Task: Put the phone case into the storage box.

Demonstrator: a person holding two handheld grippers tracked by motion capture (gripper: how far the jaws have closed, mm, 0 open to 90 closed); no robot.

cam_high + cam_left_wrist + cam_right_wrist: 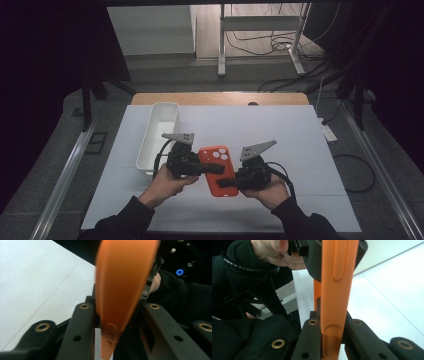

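A white-covered worktop [280, 130] with a wooden far edge stands on grey floor [200, 77] between dark curtains [45, 65], with a white desk frame [260, 30], tangled cables [280, 42] and a pale wall [150, 27] beyond it.

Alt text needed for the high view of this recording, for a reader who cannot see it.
Two hand-held grippers hold an orange phone case between them above a white table: the left gripper from its left side, the right gripper from its lower right. An empty white bin stands to the left.
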